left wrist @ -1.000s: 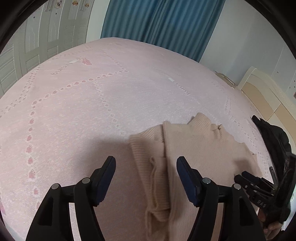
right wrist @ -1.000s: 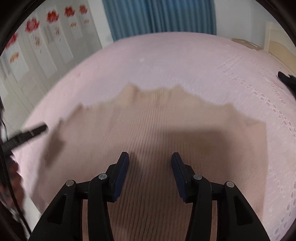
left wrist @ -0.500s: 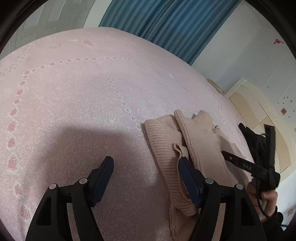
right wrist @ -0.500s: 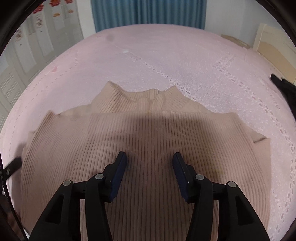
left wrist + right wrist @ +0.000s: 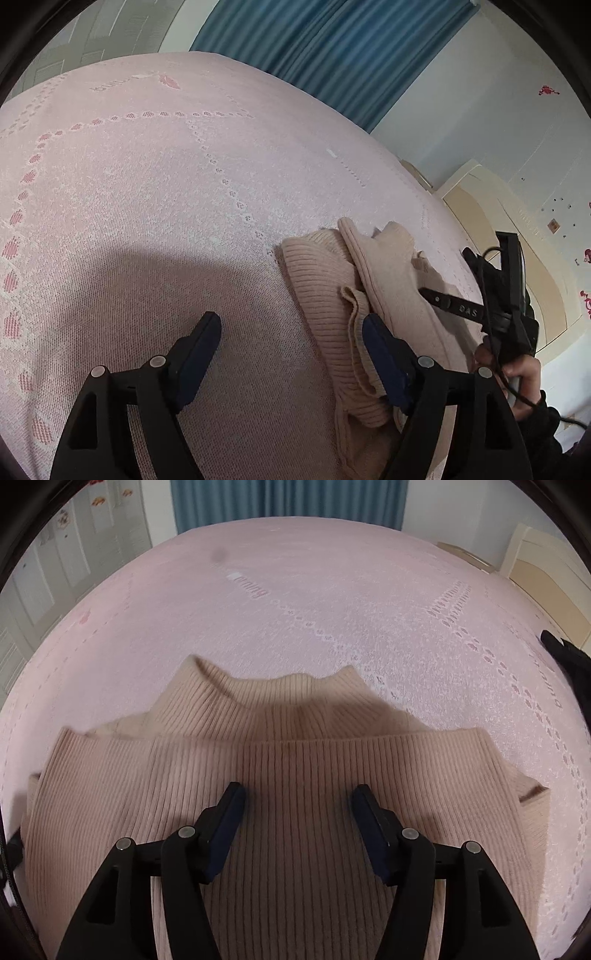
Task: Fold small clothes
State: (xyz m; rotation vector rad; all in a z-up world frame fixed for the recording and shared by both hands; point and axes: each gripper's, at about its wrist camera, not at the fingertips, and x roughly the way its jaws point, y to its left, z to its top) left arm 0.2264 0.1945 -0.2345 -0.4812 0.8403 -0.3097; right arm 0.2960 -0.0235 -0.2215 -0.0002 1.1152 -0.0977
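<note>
Beige ribbed sweater [image 5: 295, 812] on the pink bed [image 5: 332, 602], collar toward the far side, lower half doubled up over the chest so that a straight folded edge crosses below the neckline. Right tool [image 5: 297, 812] directly over the middle of that folded panel, jaws spread, nothing pinched. Compared with 1 second ago, closer in and squared up on the garment, with the knit ribs now sharp rather than blurred.

Left tool [image 5: 291, 336] also spread and empty, swung off to the sweater's left edge: 1 finger over bare bed, the other beside the bunched sleeve [image 5: 354, 321], contact unclear. Half a second ago, much the same placement.

Black garment [image 5: 569, 664] lying apart at the bed's right edge.

Likely meaning: 1 fold finished, both tools released, next a side or sleeve fold from the left.
</note>
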